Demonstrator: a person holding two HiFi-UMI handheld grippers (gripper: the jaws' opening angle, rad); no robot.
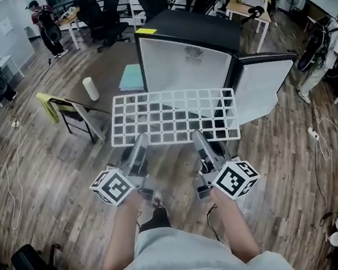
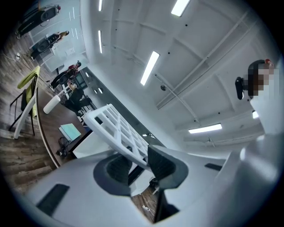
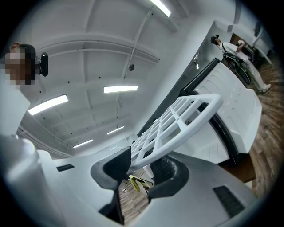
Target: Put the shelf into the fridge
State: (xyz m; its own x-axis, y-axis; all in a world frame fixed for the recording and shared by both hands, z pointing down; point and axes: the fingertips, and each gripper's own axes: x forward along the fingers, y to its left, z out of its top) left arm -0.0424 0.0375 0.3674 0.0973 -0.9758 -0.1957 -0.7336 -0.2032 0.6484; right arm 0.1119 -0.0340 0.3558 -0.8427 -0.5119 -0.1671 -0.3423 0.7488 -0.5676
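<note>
One white shelf (image 1: 172, 117) hangs over plank flooring (image 1: 275, 176) before the open fridge (image 1: 185, 59).

Open-plan office or lab space: office chairs (image 1: 114, 10) and desks (image 1: 247, 11) at the back, wood floor (image 1: 60, 166) with loose cables (image 1: 318, 162), ceiling strip lights (image 2: 149, 67), fridge (image 1: 189, 29) standing mid-floor.

A floor of brown wood planks (image 1: 48, 165) runs through the open office, with loose cables (image 1: 13, 169) trailing at the left. A metal frame draped in yellow-green cloth (image 1: 52, 107) stands beside a brown table (image 1: 109, 71) that bears a teal pad (image 1: 132, 77) and a white cylinder (image 1: 90, 88). Black office chairs (image 1: 111, 12) and pale desks (image 1: 250, 12) fill the far side, where people (image 1: 329, 44) stand — overhead, a white ceiling (image 3: 88, 44) carries long strip lights (image 2: 150, 67).
</note>
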